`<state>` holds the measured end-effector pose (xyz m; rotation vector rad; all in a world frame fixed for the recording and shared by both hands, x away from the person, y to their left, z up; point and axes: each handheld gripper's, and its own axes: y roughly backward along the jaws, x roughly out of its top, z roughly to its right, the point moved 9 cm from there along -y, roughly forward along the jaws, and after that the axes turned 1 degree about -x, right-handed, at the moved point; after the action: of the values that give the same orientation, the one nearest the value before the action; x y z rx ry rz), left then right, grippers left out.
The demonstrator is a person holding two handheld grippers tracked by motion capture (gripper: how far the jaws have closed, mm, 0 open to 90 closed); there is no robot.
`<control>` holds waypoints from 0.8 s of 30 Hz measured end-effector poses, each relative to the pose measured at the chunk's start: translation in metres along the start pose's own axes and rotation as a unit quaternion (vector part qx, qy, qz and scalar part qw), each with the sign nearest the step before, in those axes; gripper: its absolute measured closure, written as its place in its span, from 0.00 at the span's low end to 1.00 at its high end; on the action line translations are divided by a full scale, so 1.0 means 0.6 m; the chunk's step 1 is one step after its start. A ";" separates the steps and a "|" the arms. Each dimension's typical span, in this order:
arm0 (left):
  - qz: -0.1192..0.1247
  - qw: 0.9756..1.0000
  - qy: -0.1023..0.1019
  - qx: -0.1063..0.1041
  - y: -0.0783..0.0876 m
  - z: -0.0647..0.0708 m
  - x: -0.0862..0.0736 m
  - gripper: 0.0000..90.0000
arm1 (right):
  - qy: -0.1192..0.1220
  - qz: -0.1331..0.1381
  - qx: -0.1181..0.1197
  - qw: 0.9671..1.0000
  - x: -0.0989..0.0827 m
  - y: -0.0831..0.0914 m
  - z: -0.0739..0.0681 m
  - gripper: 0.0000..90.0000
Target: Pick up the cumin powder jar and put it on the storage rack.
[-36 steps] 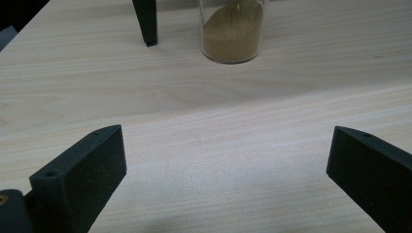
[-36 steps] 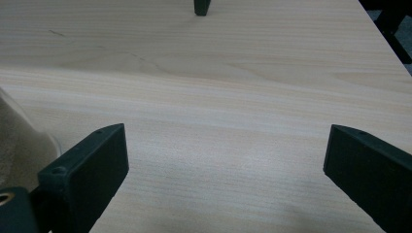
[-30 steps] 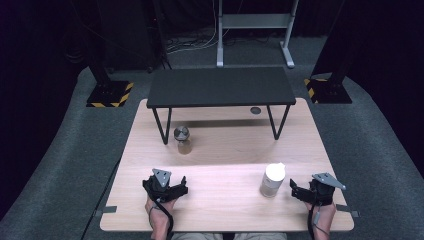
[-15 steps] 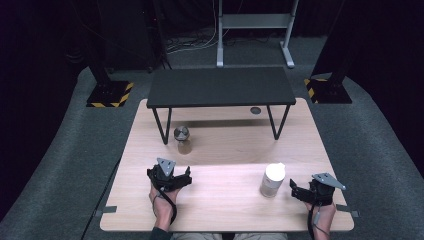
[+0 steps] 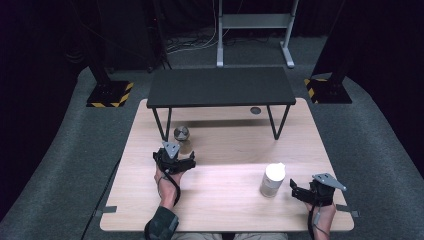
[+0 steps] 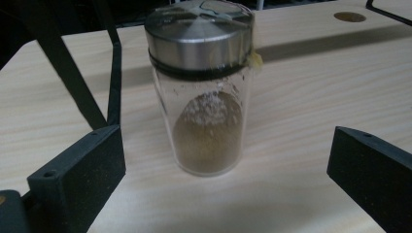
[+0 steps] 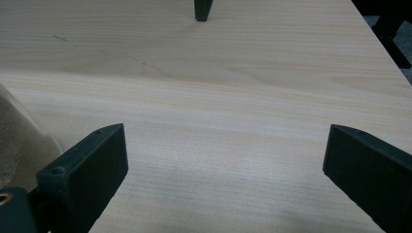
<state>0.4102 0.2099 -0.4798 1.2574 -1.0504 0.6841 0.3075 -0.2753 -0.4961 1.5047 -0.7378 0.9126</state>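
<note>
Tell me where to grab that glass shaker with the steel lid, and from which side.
Grip the glass shaker across its clear body, below the steel lid. It stands upright, straight-walled, ahead of the open left hand-held gripper, so come in level from the person's side; a shelf leg stands close by.

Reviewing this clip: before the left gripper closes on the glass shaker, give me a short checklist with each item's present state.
1. Left gripper open wide enough for the shaker: ok, both jaws stand apart on either side of it.
2. Shaker centred between the jaws: ok in the left gripper view, slightly nearer the left jaw.
3. Shaker upright with its metal lid on: ok.
4. Jaws far enough forward to grip the glass: not ok, the shaker stands beyond the jaw tips.
5. Bench leg clear of the closing path: cannot tell, it stands close behind the left jaw.
6. Right gripper out of the way: ok, open beside the white container.
</note>
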 end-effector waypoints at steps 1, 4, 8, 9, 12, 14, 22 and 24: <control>-0.003 1.000 -0.002 0.001 -0.007 -0.001 0.004 0.00 | 0.000 0.000 0.000 1.000 0.000 0.000 0.000 0.01; -0.001 1.000 0.003 0.004 -0.022 -0.005 0.009 0.00 | 0.000 0.000 0.001 1.000 0.000 0.000 0.000 0.01; -0.001 1.000 0.006 0.003 -0.041 -0.004 0.016 0.00 | 0.000 -0.001 0.002 1.000 0.000 0.000 0.000 0.01; 0.001 1.000 0.006 0.003 -0.045 -0.003 0.017 0.00 | 0.000 -0.001 0.002 1.000 0.000 0.000 0.001 0.01; 0.003 1.000 0.005 -0.001 -0.053 -0.002 0.021 0.00 | -0.001 -0.001 0.002 1.000 0.000 0.000 0.001 0.01; 0.002 1.000 0.007 -0.006 -0.062 -0.003 0.022 0.00 | 0.000 -0.001 0.003 1.000 0.000 0.000 0.001 0.01; -0.008 0.999 0.024 0.028 -0.078 0.007 0.024 0.00 | 0.003 0.000 0.005 1.000 0.000 0.000 0.000 0.01; -0.017 0.999 0.028 0.042 -0.080 0.011 0.025 0.11 | 0.003 0.000 0.006 1.000 0.000 0.000 0.001 0.01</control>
<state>0.4567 0.1913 -0.4866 1.3183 -0.9611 0.7404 0.3076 -0.2756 -0.4961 1.5129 -0.7291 0.9220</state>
